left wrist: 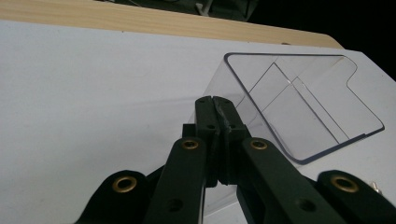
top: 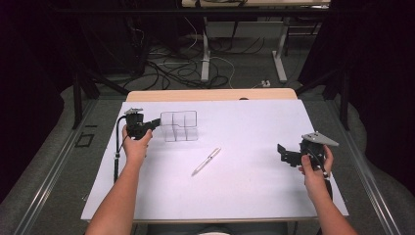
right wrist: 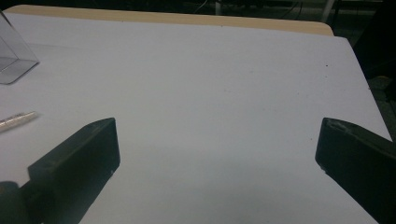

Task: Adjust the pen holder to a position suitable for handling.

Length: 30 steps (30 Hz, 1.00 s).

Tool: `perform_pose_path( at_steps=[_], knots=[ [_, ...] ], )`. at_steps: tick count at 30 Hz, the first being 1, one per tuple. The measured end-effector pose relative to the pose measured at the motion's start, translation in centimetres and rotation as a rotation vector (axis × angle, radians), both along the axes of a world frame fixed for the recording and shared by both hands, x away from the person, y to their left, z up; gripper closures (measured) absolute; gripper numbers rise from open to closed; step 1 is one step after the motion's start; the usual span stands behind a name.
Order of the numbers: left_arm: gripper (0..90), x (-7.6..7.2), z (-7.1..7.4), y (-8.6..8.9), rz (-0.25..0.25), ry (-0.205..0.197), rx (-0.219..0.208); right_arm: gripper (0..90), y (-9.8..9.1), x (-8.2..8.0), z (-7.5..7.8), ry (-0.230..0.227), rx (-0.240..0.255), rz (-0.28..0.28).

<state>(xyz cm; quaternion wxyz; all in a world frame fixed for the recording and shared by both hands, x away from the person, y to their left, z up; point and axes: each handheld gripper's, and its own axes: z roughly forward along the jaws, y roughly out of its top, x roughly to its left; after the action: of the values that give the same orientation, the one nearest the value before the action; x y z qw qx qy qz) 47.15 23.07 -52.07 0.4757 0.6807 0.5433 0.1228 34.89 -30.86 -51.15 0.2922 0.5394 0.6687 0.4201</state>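
A clear plastic divided organizer [top: 178, 126] stands at the back left of the white table top [top: 244, 122]. My left gripper [top: 157, 122] is at its left side. In the left gripper view its jaws are pressed together, tips [left wrist: 215, 100] against or just short of the organizer's [left wrist: 303, 107] outer wall, below the rim, with nothing visibly between them. A silver pen [top: 206, 161] lies slanted mid-table, apart from both grippers. My right gripper [top: 283, 152] hovers at the right, jaws wide open [right wrist: 217, 149] over bare table. The pen's end [right wrist: 16, 120] and an organizer corner [right wrist: 14, 56] show at its far left.
A wooden strip [top: 210, 94] runs along the table's far edge. Beyond it are table legs [top: 205, 58] and cables on the floor. Bare white surface lies between the pen and my right gripper.
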Motion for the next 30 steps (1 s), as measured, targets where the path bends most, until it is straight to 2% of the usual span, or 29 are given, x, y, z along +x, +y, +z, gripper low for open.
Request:
perform_pose_path(
  at_steps=[1, 3, 4, 5, 6, 8, 9, 10, 14, 15, 19, 23, 30],
  knots=[
    [89.9, 0.0, 0.0, -0.1, -0.004, 0.01, -0.004, 0.0, 0.0, 0.0, 0.0, 0.0, 0.0, 0.0],
    [90.0, 0.1, -0.1, -0.3, 0.005, -0.004, -0.011, 0.0, 0.1, 0.1, -0.1, 0.0, 0.004, 0.001],
    [89.9, 0.1, 0.0, -0.3, -0.006, 0.008, -0.004, 0.0, 0.1, 0.0, -0.1, 0.004, 0.01, -0.001],
    [89.9, 0.2, -0.2, -0.5, 0.004, -0.008, -0.013, 0.0, 0.1, 0.0, -0.1, 0.004, 0.01, -0.001],
    [89.9, 0.2, -0.1, -0.6, -0.003, 0.001, -0.014, 0.0, 0.2, 0.0, -0.1, 0.007, 0.013, -0.002],
    [89.9, 0.3, -0.2, -0.8, 0.0, -0.01, -0.018, 0.0, 0.1, 0.1, -0.1, 0.003, 0.005, 0.002],
    [90.0, 0.2, -0.2, -0.9, -0.011, 0.004, -0.02, 0.0, 0.2, 0.1, -0.1, 0.002, 0.003, -0.004],
    [89.9, 0.3, -0.3, -1.2, -0.003, -0.008, -0.025, 0.0, 0.2, 0.1, -0.1, 0.002, 0.004, -0.003],
    [89.9, 0.2, -0.2, -1.6, -0.019, -0.004, -0.012, 0.0, 0.2, 0.1, -0.2, -0.001, 0.003, -0.005],
    [90.0, 0.2, -0.3, -1.9, -0.01, -0.012, -0.023, 0.0, 0.1, 0.1, -0.2, 0.006, 0.005, 0.002],
    [90.0, 0.3, -0.2, -2.5, -0.02, 0.007, 0.001, 0.0, 0.1, 0.1, -0.2, 0.004, 0.003, 0.007],
    [90.0, 0.6, 0.2, -3.5, -0.023, -0.011, 0.012, 0.0, 0.1, 0.1, -0.2, 0.005, 0.003, 0.007],
    [90.0, 1.1, 0.7, -5.4, -0.05, -0.006, 0.021, 0.0, 0.1, 0.1, -0.2, 0.009, 0.011, 0.004]
  ],
)
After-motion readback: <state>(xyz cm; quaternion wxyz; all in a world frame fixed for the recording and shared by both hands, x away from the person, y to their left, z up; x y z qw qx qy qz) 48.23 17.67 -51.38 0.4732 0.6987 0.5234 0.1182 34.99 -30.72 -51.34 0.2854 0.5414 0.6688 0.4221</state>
